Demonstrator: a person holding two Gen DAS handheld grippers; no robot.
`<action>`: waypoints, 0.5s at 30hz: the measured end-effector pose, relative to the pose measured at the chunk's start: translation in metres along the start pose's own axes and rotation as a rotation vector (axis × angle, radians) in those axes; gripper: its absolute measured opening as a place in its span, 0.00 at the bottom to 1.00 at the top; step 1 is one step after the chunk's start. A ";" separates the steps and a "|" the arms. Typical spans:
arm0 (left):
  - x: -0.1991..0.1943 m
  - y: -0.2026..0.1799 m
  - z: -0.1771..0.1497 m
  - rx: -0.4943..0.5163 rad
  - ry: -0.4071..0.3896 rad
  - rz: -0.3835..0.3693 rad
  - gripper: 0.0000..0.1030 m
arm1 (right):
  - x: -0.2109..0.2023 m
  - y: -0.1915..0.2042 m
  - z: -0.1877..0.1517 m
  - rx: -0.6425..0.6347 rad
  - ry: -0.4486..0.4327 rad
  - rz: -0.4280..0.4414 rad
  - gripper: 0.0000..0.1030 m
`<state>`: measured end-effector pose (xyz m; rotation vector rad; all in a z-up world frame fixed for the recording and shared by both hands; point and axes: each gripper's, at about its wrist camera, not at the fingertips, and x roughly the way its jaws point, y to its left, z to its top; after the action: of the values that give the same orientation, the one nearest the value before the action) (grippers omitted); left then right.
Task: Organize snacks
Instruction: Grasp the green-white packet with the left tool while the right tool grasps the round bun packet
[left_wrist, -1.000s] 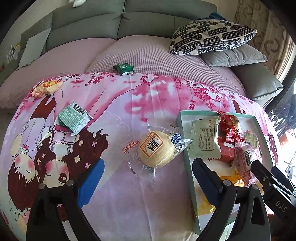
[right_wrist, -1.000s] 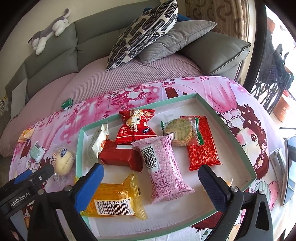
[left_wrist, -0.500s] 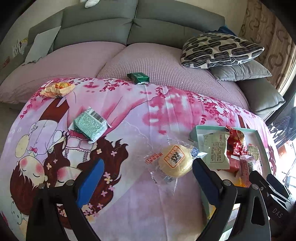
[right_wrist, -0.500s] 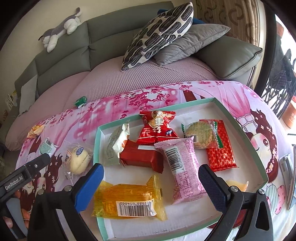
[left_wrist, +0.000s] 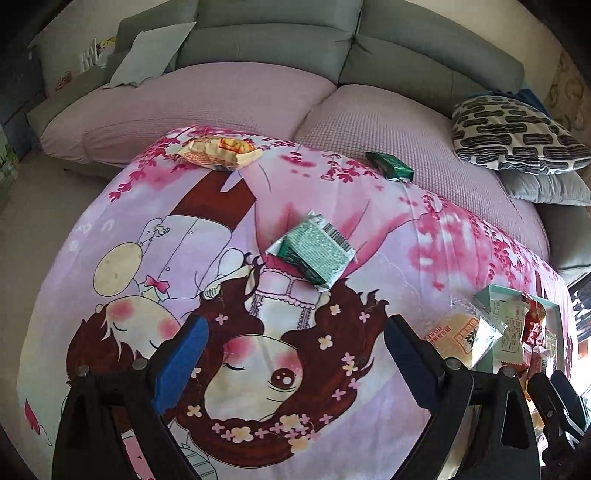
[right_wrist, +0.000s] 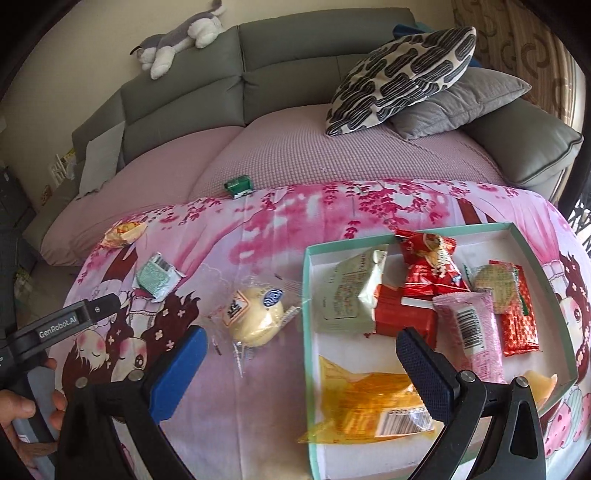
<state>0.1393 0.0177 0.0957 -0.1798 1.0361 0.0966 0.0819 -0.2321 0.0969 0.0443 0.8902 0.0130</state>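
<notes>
Left view: my left gripper (left_wrist: 295, 354) hangs jaws wide, empty, over the cartoon blanket (left_wrist: 110, 229); green snack packet (left_wrist: 314, 254) ahead, tray (left_wrist: 484, 295) cut off at right. Right view: right gripper (right_wrist: 299, 354) gaping, empty, straddling tray (right_wrist: 308, 295) edge; its yellow packet (right_wrist: 362, 402) partly hidden.

Left gripper (left_wrist: 293, 360): jaws spread wide, nothing between the blue pads, angled steeply downward. Right gripper (right_wrist: 301, 363): jaws likewise wide apart and empty, tilted downward. Left hand (right_wrist: 26, 410): fingers wrapped around its gripper's handle, at the right-wrist view's lower left.
</notes>
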 end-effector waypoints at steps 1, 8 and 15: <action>0.002 0.003 0.002 -0.009 0.006 0.000 0.93 | 0.005 0.004 0.001 -0.003 0.014 0.007 1.00; 0.019 -0.002 0.018 0.035 0.033 -0.011 0.93 | 0.035 0.026 0.001 -0.021 0.081 0.023 0.95; 0.043 -0.004 0.028 0.092 0.076 -0.027 0.93 | 0.051 0.038 0.004 -0.035 0.115 0.035 0.88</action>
<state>0.1853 0.0193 0.0727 -0.1146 1.1111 0.0171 0.1177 -0.1925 0.0614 0.0266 1.0040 0.0639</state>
